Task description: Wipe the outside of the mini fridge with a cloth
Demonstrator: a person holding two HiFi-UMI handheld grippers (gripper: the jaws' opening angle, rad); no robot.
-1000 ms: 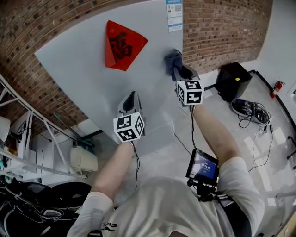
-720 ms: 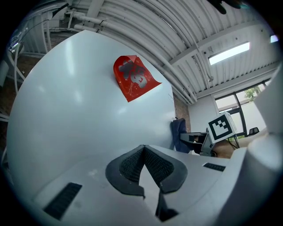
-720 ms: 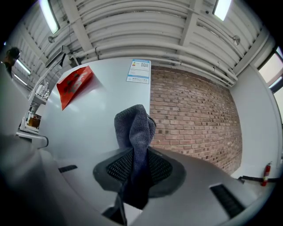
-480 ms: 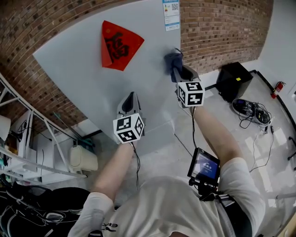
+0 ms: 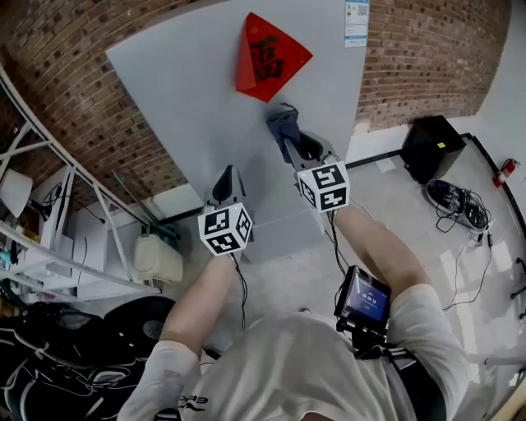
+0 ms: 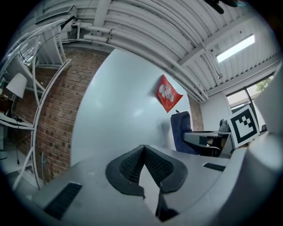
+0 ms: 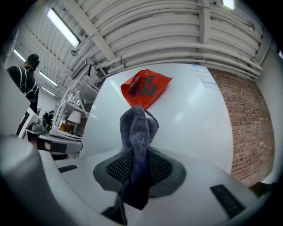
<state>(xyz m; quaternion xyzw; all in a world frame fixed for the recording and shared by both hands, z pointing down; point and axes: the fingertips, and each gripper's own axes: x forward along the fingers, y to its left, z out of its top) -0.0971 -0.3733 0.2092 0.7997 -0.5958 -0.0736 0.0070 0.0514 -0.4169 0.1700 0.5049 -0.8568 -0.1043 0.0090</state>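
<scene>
The fridge's pale grey front (image 5: 205, 90) stands against a brick wall, with a red paper square (image 5: 271, 57) stuck on it. My right gripper (image 5: 289, 141) is shut on a dark grey-blue cloth (image 5: 282, 125), and the cloth lies against the panel just below the red square. From the right gripper view the cloth (image 7: 138, 132) sticks up between the jaws toward the fridge front (image 7: 190, 119). My left gripper (image 5: 228, 179) is shut with nothing in it, lower left of the right one and close to the panel. In the left gripper view the cloth (image 6: 180, 132) shows at right.
A white label (image 5: 356, 20) sits at the fridge's upper right corner. A metal shelf rack (image 5: 57, 247) and a white canister (image 5: 158, 259) stand at left. On the floor at right are a black box (image 5: 434, 146) and a tangle of cables (image 5: 460, 205).
My right gripper has carried the cloth leftward across the panel, from under the white label's side to just below the red square. The head view has also shifted. The left gripper holds its place.
</scene>
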